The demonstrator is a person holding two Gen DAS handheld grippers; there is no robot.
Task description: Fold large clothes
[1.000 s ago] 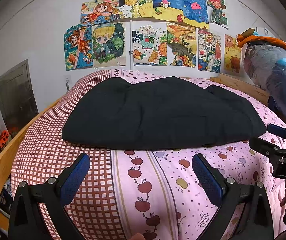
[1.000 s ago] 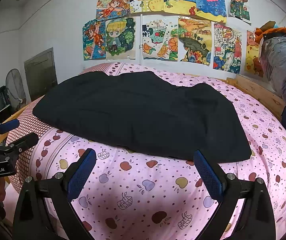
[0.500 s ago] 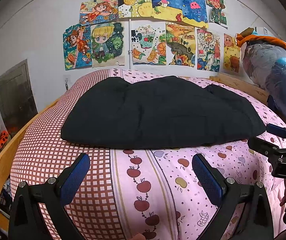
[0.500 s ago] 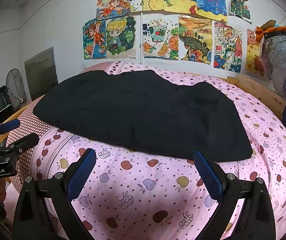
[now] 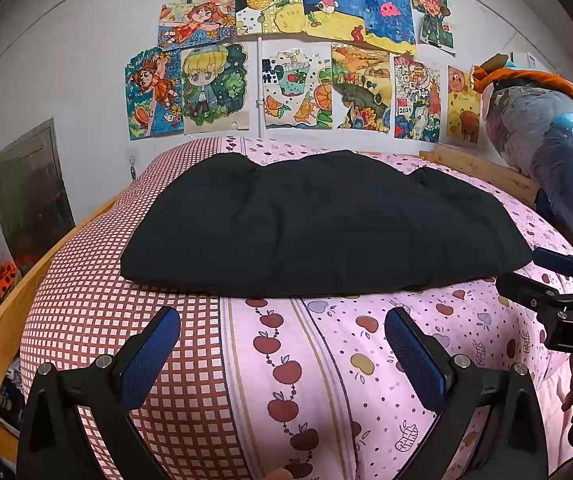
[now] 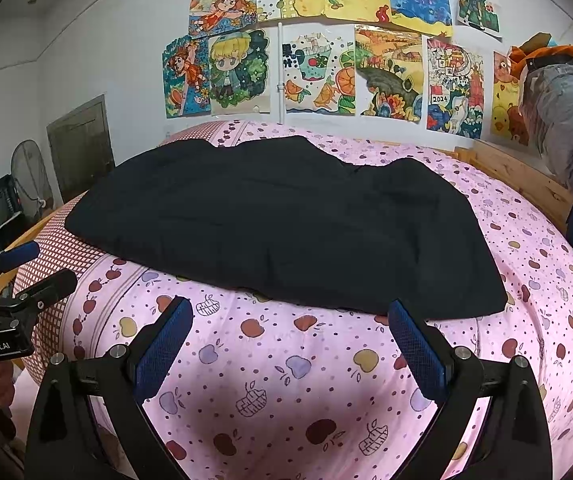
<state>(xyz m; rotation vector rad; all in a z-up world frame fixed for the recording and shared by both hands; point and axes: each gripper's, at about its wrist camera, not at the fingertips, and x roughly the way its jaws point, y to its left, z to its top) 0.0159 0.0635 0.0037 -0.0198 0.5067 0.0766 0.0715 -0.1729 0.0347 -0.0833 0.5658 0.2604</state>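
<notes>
- Black garment point(image 5: 318, 224) spread flat on bed point(image 5: 326, 360), near its middle.
- Left claw point(image 5: 282, 354) released, above checked sheet edge.
- Right claw point(image 6: 290, 350) released, just short of garment's hem.
- Fan point(image 6: 30, 176) only in right view.

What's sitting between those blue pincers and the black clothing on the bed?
Nothing but patterned bedsheet. Both wrist views show bare sheet between each open gripper, left gripper and right gripper, and the black garment.

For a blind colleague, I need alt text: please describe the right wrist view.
A black garment lies spread on a pink apple-print bedcover. The open right claw hovers near its front edge, holding nothing. The left claw shows at the left, and colourful drawings cover the wall.
</notes>
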